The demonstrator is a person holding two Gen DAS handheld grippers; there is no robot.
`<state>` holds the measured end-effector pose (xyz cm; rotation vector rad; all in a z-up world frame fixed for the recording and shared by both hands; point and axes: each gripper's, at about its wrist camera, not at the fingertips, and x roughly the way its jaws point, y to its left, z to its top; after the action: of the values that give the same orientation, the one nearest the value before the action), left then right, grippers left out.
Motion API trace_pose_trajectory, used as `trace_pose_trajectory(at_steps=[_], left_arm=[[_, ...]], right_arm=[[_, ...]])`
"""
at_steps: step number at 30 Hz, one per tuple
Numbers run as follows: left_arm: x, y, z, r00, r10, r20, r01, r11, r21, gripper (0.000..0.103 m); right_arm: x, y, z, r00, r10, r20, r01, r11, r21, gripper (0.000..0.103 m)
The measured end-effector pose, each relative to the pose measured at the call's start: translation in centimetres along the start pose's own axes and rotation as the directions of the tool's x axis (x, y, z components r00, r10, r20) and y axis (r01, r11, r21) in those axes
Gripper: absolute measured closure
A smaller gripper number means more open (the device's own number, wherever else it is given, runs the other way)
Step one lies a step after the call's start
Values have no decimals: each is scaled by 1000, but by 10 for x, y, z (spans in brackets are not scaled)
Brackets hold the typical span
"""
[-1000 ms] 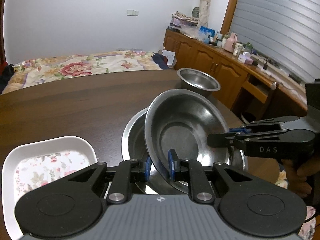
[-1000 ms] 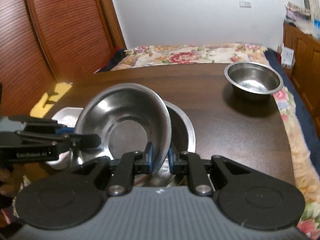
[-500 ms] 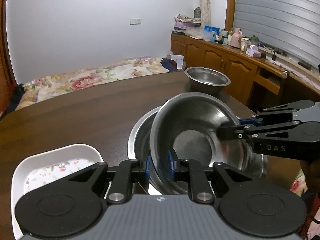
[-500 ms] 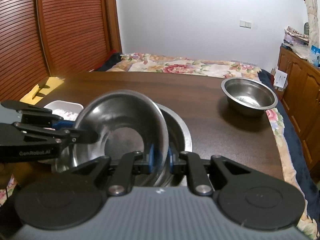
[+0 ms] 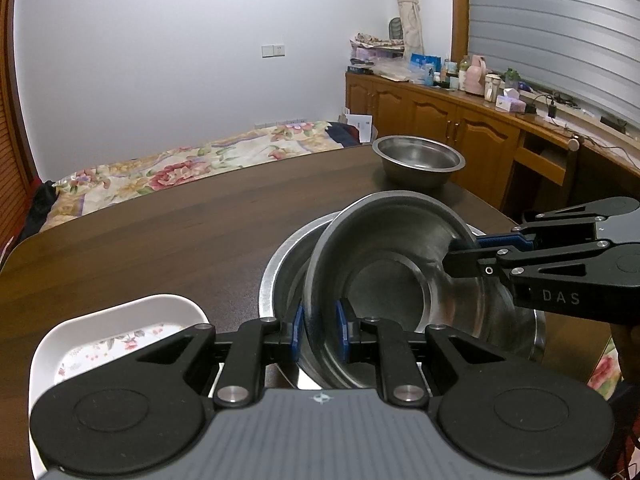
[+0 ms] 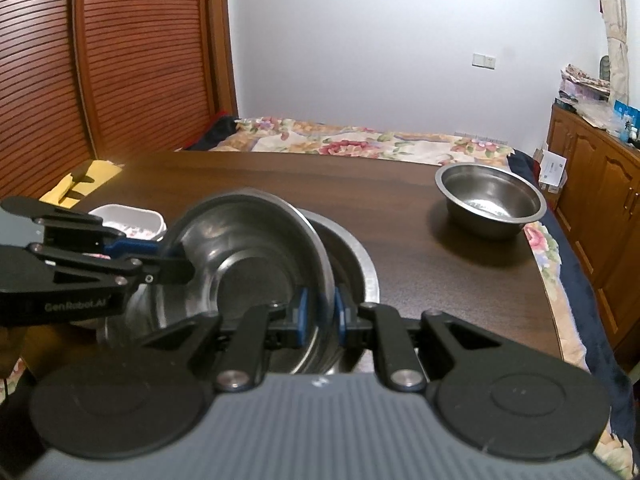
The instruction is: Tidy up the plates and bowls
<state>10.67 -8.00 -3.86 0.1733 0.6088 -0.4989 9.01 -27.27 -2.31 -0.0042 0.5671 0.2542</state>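
Observation:
Both grippers hold one steel bowl [image 5: 388, 280] by opposite sides of its rim. My left gripper [image 5: 320, 330] is shut on the near rim in the left wrist view, where the right gripper [image 5: 460, 254] pinches the right side. In the right wrist view my right gripper [image 6: 320, 312] is shut on the same bowl [image 6: 248, 276], and the left gripper [image 6: 176, 260] grips its left edge. The bowl sits tilted inside a larger steel bowl [image 5: 280, 264] [image 6: 360, 264]. A third steel bowl [image 5: 418, 160] [image 6: 490, 200] stands apart at the table's far right.
A white dish with a floral print [image 5: 120, 332] [image 6: 132, 218] lies left of the stacked bowls on the dark wooden table [image 5: 180, 232]. A bed with a floral cover [image 5: 180, 168] lies beyond the table. Wooden cabinets [image 5: 460, 120] run along the right.
The held bowl has come down and levelled out into the larger bowl. Both grippers keep their grip on its rim, and both cameras have tipped upward.

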Motion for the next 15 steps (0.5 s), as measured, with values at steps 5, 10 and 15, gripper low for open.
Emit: trace_pose_trajectory(at_steps=[5,10,15], left_arm=[[-1,1,0,1000,1,5,-1,1000,-14,84],[-1,1,0,1000,5,6,-4,1000,-15,84],[-1,2,0,1000,8,11,-8,1000,-19,84]], right_arm=[[0,0,1,1000,5,-1,-5,1000,14,86],[0,-1,1,1000,8,9,-8,1000,22,86],[-1,-1,2,1000,1,25,-2,1000,24,86]])
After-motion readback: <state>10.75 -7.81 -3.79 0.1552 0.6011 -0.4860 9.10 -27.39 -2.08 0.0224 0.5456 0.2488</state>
